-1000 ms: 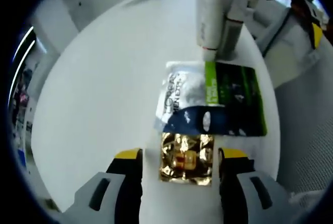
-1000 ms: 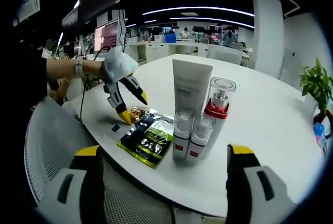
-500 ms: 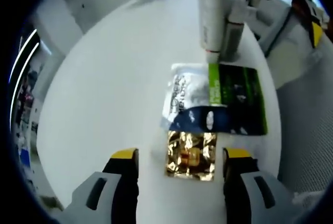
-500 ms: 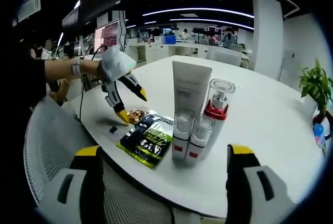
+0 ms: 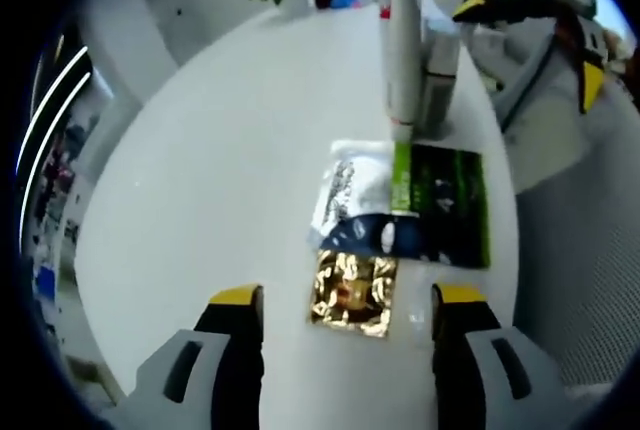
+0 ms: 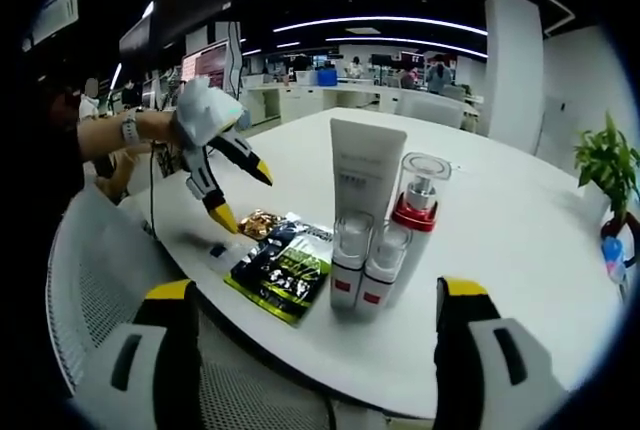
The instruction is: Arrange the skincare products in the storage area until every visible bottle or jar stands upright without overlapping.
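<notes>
Raised since the earlier frame, left gripper (image 6: 228, 176) hovers above gold sachet (image 5: 350, 293), fingers wide, empty. Right gripper (image 6: 315, 350): fingers wide, empty, near upright tube (image 6: 365, 185) and bottles (image 6: 352, 260) on tabletop (image 5: 210, 170). Step likely: sorting overlapping flat sachets; next, descend to grasp one

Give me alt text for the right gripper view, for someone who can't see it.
A white tube, a red-collared pump bottle and two small bottles stand upright on a white round table, beside flat sachets. The open left gripper hovers above the sachets.
</notes>
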Available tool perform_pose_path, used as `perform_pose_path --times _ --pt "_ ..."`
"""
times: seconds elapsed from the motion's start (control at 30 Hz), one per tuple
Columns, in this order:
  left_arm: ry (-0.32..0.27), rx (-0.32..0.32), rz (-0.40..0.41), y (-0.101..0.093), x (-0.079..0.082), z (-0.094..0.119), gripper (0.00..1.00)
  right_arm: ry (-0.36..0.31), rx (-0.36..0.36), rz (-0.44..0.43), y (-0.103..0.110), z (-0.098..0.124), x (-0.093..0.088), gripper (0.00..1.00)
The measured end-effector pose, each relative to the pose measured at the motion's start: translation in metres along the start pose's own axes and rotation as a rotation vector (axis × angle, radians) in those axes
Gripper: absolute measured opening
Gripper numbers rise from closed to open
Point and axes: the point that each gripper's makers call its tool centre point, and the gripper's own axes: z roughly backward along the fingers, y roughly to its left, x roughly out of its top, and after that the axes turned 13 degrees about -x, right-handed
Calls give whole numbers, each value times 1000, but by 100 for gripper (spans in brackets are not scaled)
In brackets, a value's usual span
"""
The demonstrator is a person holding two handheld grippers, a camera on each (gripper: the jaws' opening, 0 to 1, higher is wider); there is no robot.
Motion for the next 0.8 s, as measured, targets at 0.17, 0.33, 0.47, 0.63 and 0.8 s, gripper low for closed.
perform_pose_path --times 0.17,0.33,0.47,0.63,0.8 --pt "-104 -5 54 -14 13 10 69 1 5 0 1 0 0 99" --pt "-170 11 61 -24 22 23 73 0 4 4 1 0 0 99" --pt "-219 30 78 -31 25 32 83 -8 1 2 0 1 1 99" --pt "-266 78 104 -35 24 43 86 -17 -1 -6 -1 1 2 99" --pt "-334 110 91 -48 29 55 90 -17 -2 -6 -1 1 2 99"
